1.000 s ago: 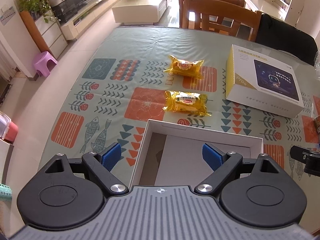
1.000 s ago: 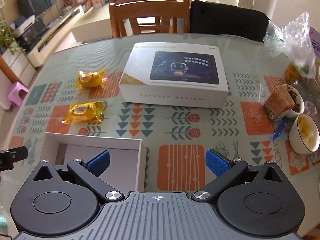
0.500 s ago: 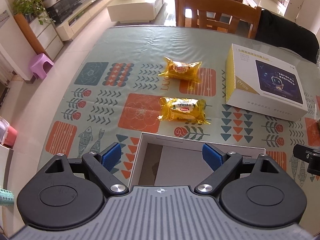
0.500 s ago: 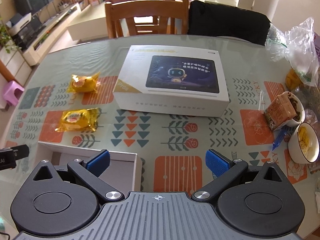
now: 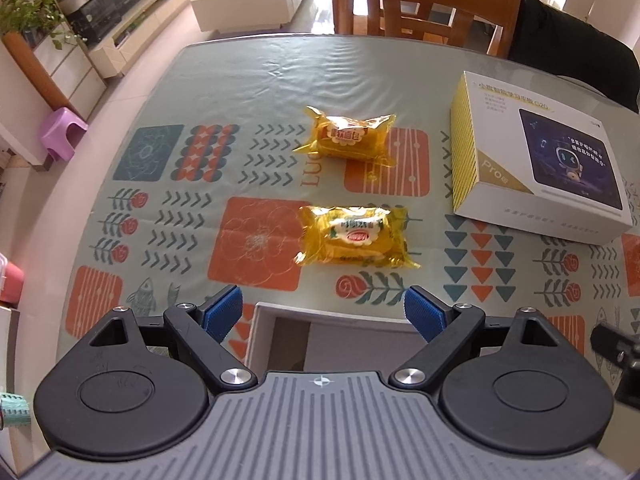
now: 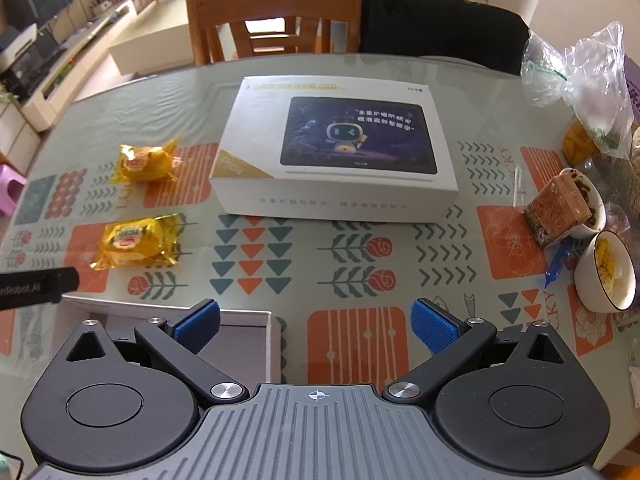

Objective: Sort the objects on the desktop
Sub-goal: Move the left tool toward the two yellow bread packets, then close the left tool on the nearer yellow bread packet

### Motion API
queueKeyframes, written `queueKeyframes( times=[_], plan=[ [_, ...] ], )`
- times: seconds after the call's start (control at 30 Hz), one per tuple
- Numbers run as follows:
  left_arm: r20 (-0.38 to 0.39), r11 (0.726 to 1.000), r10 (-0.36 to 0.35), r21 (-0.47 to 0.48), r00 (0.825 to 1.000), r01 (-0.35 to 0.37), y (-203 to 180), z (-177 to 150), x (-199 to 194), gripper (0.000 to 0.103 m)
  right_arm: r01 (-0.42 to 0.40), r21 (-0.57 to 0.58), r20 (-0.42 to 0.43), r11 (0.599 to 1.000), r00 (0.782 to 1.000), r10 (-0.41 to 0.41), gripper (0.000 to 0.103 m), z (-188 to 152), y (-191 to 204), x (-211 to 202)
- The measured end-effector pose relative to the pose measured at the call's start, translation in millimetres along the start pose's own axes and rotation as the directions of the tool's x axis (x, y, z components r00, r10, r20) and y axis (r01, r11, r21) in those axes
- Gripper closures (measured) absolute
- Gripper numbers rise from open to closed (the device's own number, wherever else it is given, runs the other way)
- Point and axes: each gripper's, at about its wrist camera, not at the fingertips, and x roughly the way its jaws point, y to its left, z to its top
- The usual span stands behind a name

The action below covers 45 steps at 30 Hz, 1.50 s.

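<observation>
Two yellow plastic-wrapped snack packets [image 5: 354,236] [image 5: 346,138] are seen beyond the open white cardboard tray [image 5: 340,320]; left gripper [image 5: 322,314] and right gripper [image 6: 316,322] jaws are spread, empty.

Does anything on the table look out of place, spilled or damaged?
Nothing looks spilled or damaged. The one odd thing is a brown carton that leans tilted on the rim of a white bowl at the right side. The two yellow snack packets lie flat and whole.
</observation>
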Motion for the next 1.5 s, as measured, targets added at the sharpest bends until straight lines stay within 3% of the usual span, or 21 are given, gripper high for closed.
queueKeyframes(
  times=[0.53,1.5],
  plan=[
    [-0.032,0.999,-0.015,-0.034,0.999,0.014,-9,27,48,0.000,0.086,-0.078,-0.001,0.993,0.996,-0.087,0.000,26,20,31],
    [-0.177,0.999,0.038,-0.006,0.983,-0.040,-31,52,142,0.000,0.073,-0.101,-0.042,0.992,0.996,-0.078,0.000,34,16,53]
  ],
)
